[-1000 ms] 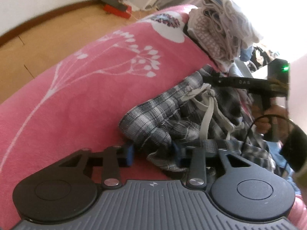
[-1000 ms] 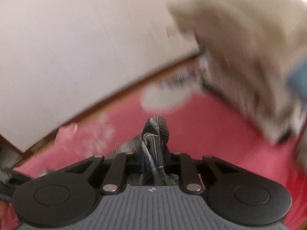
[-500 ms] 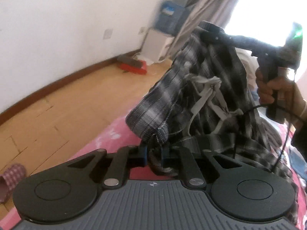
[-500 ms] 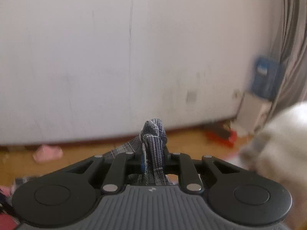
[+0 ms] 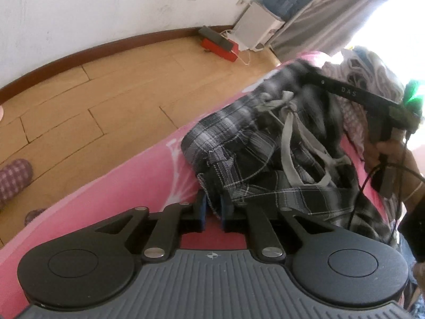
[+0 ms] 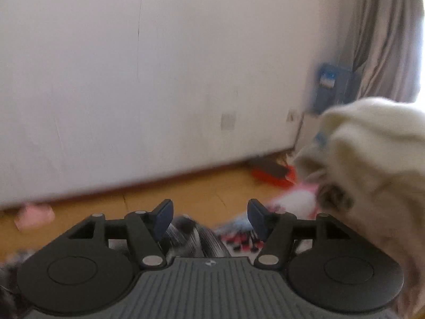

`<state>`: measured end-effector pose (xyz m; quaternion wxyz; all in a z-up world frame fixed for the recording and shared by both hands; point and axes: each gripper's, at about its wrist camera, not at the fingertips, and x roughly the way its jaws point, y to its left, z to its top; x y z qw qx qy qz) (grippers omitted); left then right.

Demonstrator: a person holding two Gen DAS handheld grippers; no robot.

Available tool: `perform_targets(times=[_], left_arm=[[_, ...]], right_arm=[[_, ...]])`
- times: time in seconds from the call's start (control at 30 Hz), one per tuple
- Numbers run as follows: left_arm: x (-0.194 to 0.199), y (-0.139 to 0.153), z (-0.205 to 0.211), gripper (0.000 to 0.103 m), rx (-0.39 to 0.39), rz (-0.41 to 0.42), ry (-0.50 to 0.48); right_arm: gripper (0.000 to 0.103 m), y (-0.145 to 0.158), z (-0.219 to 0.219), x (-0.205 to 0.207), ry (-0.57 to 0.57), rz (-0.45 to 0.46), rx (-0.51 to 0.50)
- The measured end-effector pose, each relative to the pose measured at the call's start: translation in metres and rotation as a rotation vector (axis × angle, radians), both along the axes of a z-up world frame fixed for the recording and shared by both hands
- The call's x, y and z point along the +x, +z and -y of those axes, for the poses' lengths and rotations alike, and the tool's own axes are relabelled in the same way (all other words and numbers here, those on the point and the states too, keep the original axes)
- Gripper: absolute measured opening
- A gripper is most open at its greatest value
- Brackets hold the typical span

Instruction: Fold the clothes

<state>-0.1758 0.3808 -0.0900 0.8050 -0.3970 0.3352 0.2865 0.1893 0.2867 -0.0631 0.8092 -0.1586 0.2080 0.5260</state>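
Your left tongs (image 5: 212,207) pinch a corner of the plaid shorts (image 5: 255,154) bunched on the pink bed (image 5: 111,186), while your right tongs (image 6: 209,218) gape empty, so lifting one-handed risks worse crumpling.

It was a bedroom in somebody's home. A bed under a pink blanket (image 5: 111,186) with a white plant print took up the near side, with plaid shorts (image 5: 255,159) and a heap of pale laundry (image 5: 372,79) lying on it. Beyond lay a wood-plank floor (image 5: 106,101), a dark baseboard and a plain white wall (image 6: 186,79) with a socket plate. A checked slipper (image 5: 13,178) sat on the floor, and grey curtains (image 5: 313,18) hung by a bright window.
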Motion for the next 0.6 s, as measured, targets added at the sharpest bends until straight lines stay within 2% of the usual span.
perform_targets(times=[0.1,0.2,0.37,0.4,0.47,0.6], left_arm=[[-0.002,0.001,-0.001,0.034,0.003,-0.005,0.006],[-0.007,0.011,0.0,0.037,0.063,-0.013,0.013],[-0.009,0.033,0.009,0.037,0.249,-0.037,0.002],[-0.009,0.036,0.012,0.039,0.263,-0.034,-0.003],[-0.002,0.038,0.017,0.04,0.265,-0.016,-0.036],[0.03,0.038,0.03,0.044,0.228,0.046,-0.188]], right_arm=[[0.065,0.019,0.03,-0.002,-0.026,-0.001,0.056],[0.065,0.039,0.077,-0.004,-0.07,-0.029,0.103],[0.063,0.066,0.204,-0.023,-0.264,-0.049,0.169],[0.064,0.069,0.231,-0.031,-0.316,-0.055,0.168],[0.063,0.07,0.284,-0.054,-0.422,-0.067,0.151],[0.063,0.073,0.387,-0.102,-0.629,-0.092,0.106]])
